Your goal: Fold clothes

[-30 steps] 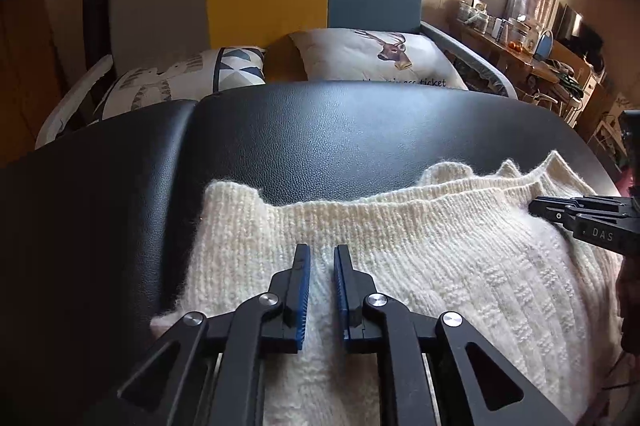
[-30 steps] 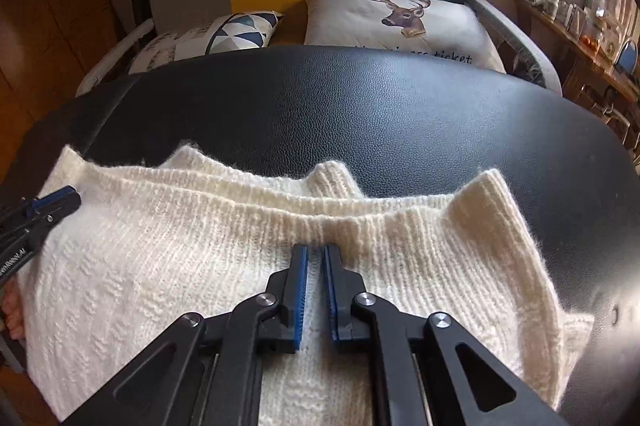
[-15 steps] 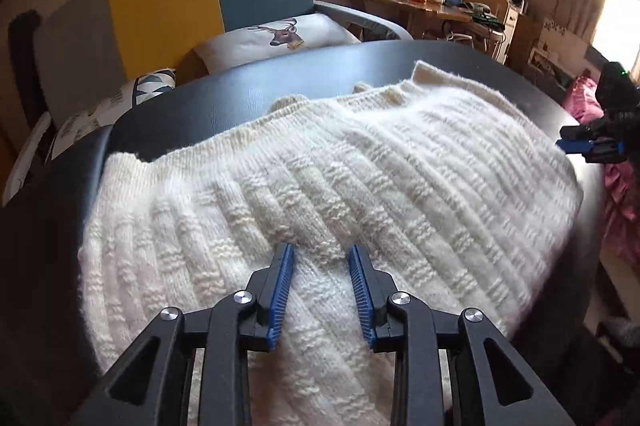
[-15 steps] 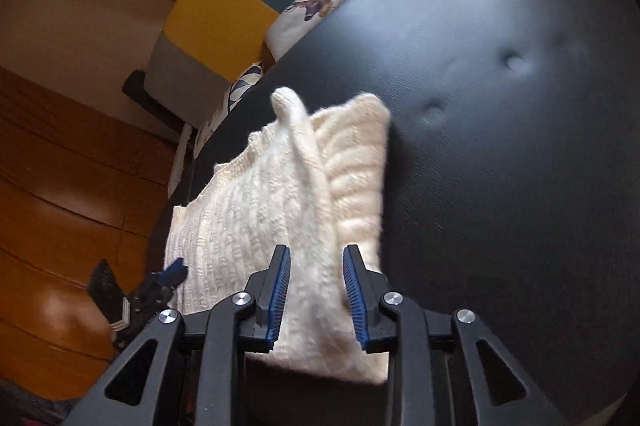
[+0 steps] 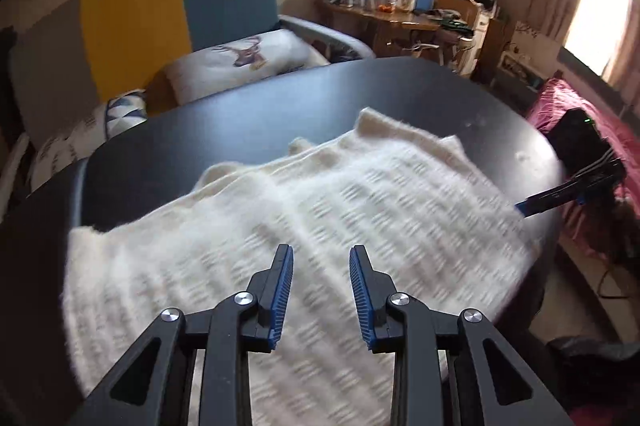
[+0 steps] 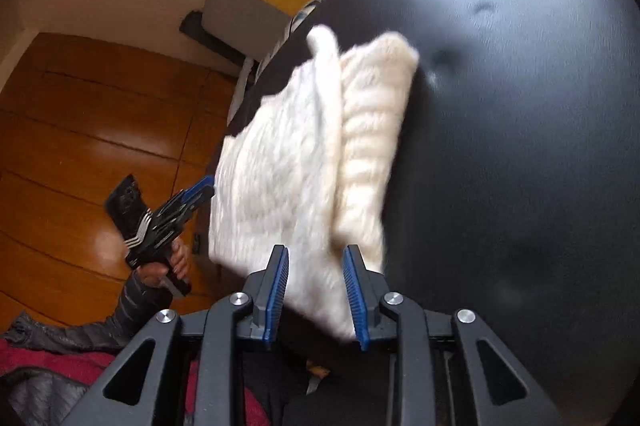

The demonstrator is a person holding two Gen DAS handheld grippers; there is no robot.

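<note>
We see the white knit sweater (image 5: pixel 320 226) lying folded on the black round bench (image 5: pixel 240 113), toward its near edge; from the right wrist view the sweater (image 6: pixel 312 161) shows stacked layers with a thick ribbed fold along one side; both views are motion-blurred on the knit. Left gripper (image 5: pixel 321 290): jaws spread, nothing pinched, hovering above the sweater, blue pads clear of the fabric; the right wrist view shows it (image 6: pixel 200 187) off the bench edge beside the sweater, gripped by a hand (image 6: pixel 168 262) in a dark puffy sleeve. Right gripper (image 6: pixel 315 292): jaws spread, the sweater's near corner sits in line between them, we cannot tell whether the pads touch it; not pinched. In the left view it (image 5: pixel 536 203) sits just beside the sweater's far-right edge. Behind the bench: a grey-yellow-blue sofa (image 5: pixel 132 25) with a deer cushion (image 5: pixel 244 61).
</note>
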